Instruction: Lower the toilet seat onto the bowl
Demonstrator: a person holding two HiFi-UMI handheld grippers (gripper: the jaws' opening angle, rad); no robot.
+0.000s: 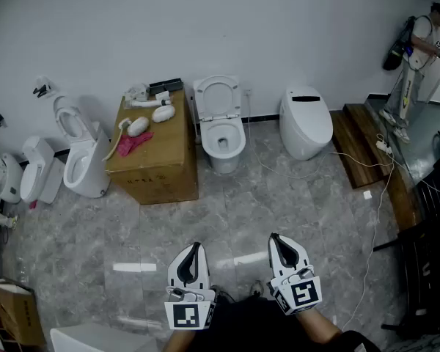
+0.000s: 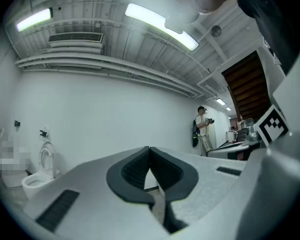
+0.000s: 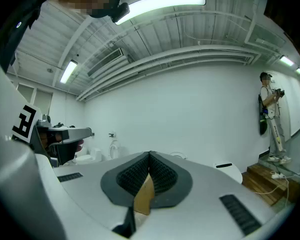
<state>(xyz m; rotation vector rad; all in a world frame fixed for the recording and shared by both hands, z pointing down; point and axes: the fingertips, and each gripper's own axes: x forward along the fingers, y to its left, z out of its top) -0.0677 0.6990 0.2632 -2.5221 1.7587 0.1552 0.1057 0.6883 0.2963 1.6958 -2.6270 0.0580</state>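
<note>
Our left gripper and right gripper are closed, empty; the white oval toilet seat stands raised at twelve o'clock

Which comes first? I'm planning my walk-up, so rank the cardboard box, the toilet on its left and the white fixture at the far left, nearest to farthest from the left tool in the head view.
1. Cardboard box, ahead and left of the left tool.
2. Toilet, beside the box's left side, seat raised.
3. White fixture, far left by the wall.
</note>
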